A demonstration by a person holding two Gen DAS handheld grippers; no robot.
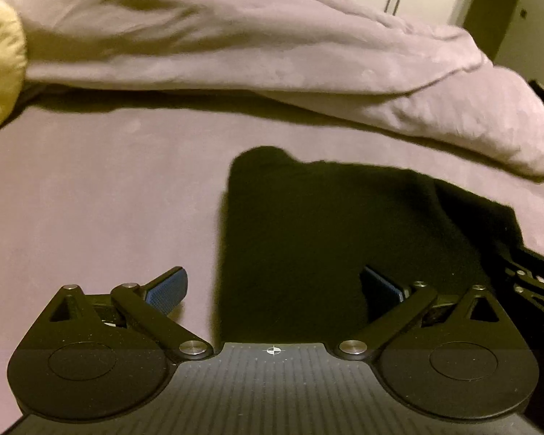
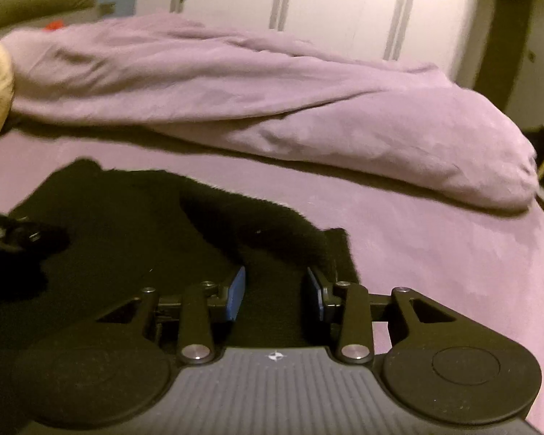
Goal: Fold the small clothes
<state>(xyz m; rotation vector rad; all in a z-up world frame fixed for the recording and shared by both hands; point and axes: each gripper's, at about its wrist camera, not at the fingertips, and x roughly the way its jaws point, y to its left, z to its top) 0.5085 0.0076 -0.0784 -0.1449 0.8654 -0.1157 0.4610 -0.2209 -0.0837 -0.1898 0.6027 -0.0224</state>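
Left wrist view: the black garment (image 1: 326, 239), matte and soft, lies flat on the mauve bedsheet (image 1: 90, 199), roughly rectangular, its long side running left to right. The left gripper (image 1: 272, 286) hangs over its near left edge, blue ribbed pads wide apart, holding nothing.

Right wrist view: the right gripper (image 2: 276, 290) sits half-closed over a fuzzy raised fold; whether it pinches cloth, I cannot tell. A rumpled duvet (image 2: 272, 101) lies behind

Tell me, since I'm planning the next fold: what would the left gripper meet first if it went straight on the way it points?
Most likely the black garment lying on the purple sheet: the open left gripper points down at its left edge. Depth is unclear.
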